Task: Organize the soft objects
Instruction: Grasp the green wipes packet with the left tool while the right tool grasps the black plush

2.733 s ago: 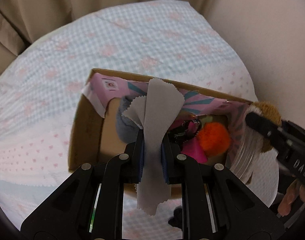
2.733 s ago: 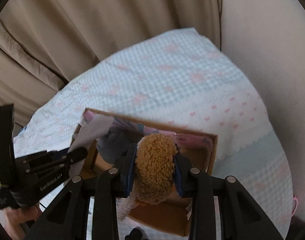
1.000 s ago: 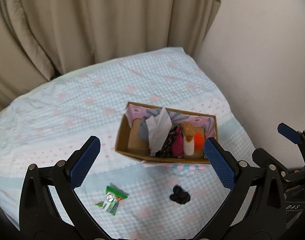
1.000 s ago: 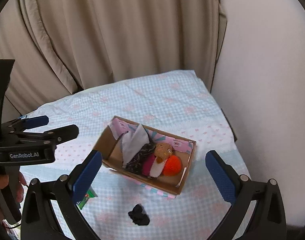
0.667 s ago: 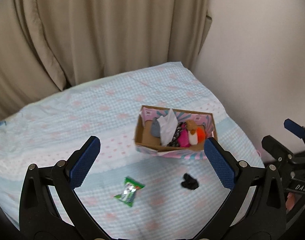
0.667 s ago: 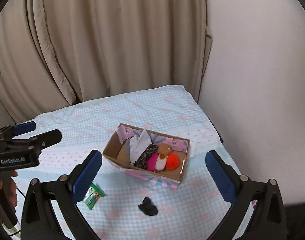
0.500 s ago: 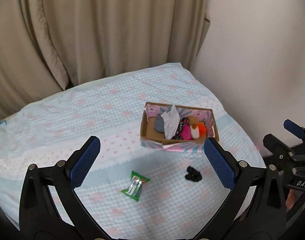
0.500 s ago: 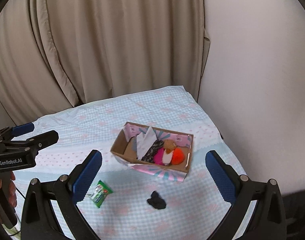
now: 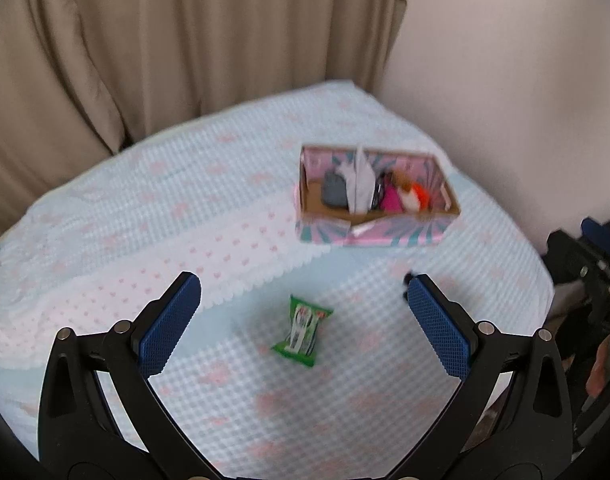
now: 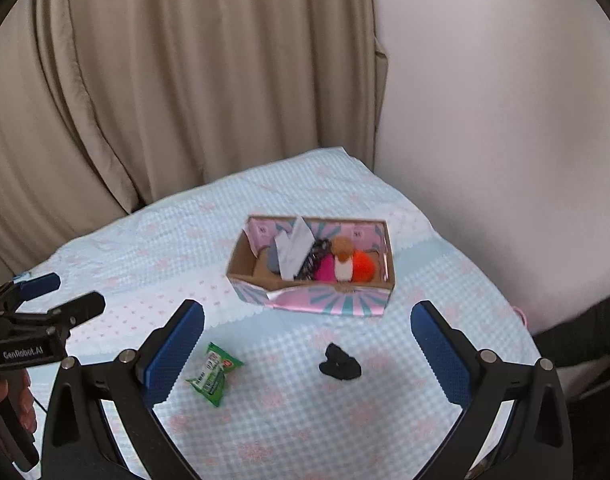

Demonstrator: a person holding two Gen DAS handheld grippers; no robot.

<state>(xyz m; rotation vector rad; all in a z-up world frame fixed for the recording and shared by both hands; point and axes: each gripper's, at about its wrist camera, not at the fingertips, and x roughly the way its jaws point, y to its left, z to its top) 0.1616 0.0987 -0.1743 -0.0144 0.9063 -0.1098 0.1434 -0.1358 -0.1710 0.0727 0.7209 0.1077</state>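
Both hand-held grippers farther back from box (image 10: 311, 276), jaws wide.

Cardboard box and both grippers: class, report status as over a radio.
Left gripper open, right gripper open, both empty. Cardboard box holds soft items. Green packet and black item lie loose on the tablecloth. Nothing blocking.

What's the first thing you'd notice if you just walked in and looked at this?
Probably the pink and teal cardboard box on the pale blue bedspread, stuffed with soft things like an orange pompom and a grey cloth. In front of it lie a green snack packet and a small black lump, framed by the open right gripper.
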